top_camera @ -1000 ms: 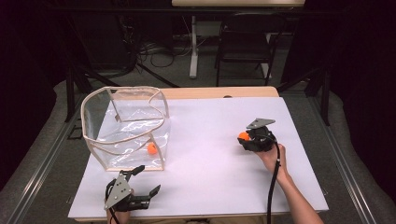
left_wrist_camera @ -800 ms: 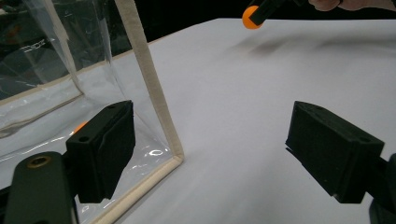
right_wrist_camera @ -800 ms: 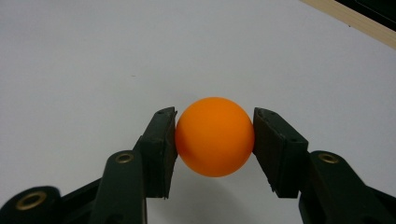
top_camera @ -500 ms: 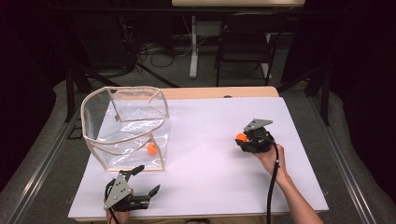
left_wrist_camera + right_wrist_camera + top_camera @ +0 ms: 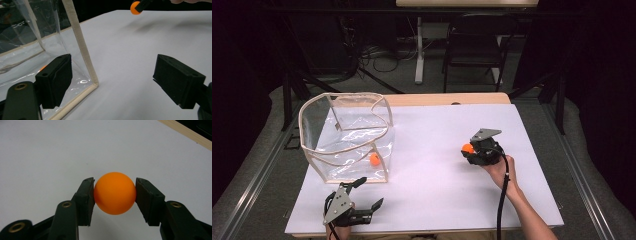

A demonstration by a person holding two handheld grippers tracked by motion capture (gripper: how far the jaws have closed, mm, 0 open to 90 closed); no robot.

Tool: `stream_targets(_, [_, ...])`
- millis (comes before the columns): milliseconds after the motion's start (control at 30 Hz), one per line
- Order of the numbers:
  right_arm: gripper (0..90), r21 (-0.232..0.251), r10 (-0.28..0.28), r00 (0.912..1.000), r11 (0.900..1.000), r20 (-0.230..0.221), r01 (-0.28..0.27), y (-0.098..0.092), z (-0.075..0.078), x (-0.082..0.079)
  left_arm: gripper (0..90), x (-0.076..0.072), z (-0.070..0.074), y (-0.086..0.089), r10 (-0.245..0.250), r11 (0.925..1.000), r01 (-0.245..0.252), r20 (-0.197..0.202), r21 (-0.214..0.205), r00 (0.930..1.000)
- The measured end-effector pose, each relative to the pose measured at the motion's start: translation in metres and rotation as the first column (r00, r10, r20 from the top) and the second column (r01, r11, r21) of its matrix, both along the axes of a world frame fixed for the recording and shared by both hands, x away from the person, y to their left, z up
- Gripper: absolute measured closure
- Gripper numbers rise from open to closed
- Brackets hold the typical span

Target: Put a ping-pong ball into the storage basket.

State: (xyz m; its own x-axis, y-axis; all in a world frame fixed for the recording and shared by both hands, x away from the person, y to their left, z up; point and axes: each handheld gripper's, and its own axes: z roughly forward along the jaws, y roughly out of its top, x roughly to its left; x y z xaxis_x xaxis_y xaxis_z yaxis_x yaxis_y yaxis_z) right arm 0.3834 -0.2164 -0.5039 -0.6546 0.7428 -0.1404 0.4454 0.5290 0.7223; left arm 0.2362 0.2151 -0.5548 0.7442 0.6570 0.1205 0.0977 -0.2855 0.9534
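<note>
A white-topped counter [image 5: 427, 195] with a pale wooden edge carries a clear plastic bin [image 5: 347, 137] with beige trim at its left side.

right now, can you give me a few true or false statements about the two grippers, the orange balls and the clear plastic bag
1. The right gripper is shut on an orange ball. True.
2. The clear plastic bag with the beige rim is lying flat and folded. False: it stands open.
3. A second orange ball is inside the bag. True.
4. The left gripper clamps the bag's rim. False: its jaws stand wide apart, holding nothing.
5. The white table bears a blue bowl. False: no bowl is there.
</note>
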Motion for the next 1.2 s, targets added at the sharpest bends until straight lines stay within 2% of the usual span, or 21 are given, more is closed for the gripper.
stream_targets(1200, [50.8,0.009,0.089,0.9959,0.9960,-0.016,-0.089,0.025,0.001,-0.013,15.7,0.000,0.000,0.001,0.001,1.0000,-0.001,0.001,-0.003,1.0000])
